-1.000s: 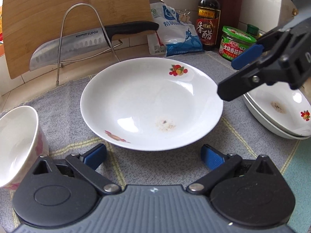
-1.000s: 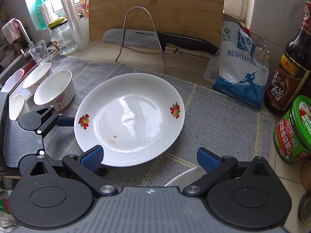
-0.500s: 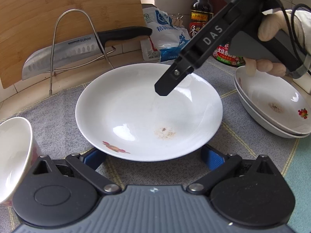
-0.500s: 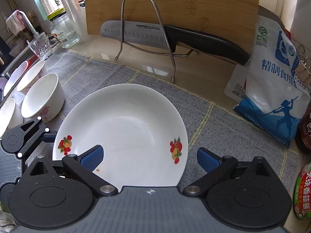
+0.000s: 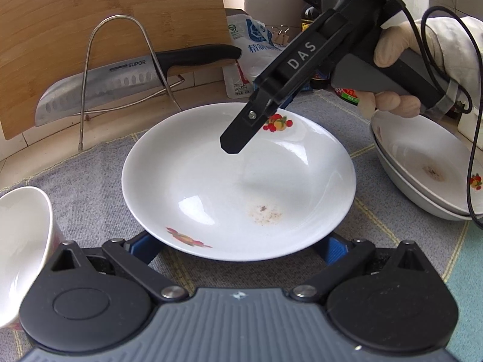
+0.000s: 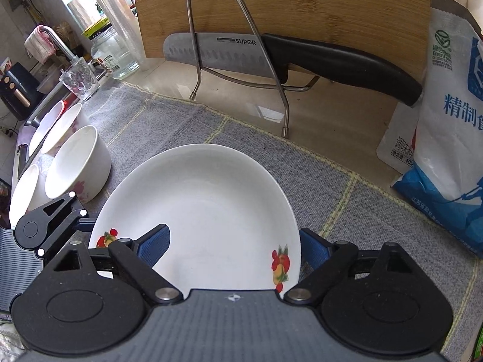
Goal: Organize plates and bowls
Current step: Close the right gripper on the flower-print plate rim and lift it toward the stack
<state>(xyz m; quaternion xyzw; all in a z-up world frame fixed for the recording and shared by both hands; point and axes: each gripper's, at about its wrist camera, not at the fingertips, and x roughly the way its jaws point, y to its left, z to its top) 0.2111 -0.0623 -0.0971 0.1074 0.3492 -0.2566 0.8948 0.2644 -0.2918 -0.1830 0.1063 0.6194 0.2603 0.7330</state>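
Observation:
A white deep plate (image 5: 238,181) with fruit prints and a brown stain lies on the grey mat; it also shows in the right wrist view (image 6: 205,217). My left gripper (image 5: 238,249) is open, its blue pads at the plate's near rim, partly under it. My right gripper (image 6: 234,249) is open and straddles the plate's right rim: one pad over the inside, the other outside. In the left wrist view the right gripper (image 5: 241,138) hangs over the plate's far part. Two stacked plates (image 5: 422,169) sit at the right. White bowls (image 6: 75,166) stand at the left.
A knife (image 6: 271,57) rests on a wire rack in front of an upright bamboo cutting board (image 6: 302,9). A salt bag (image 6: 446,120) stands at the right. A glass (image 6: 79,80) and a jar (image 6: 111,54) stand by the sink at the left.
My right gripper has swung in from the right and come down over the plate's far rim. My left gripper has moved forward until its pads reach the plate's near rim.

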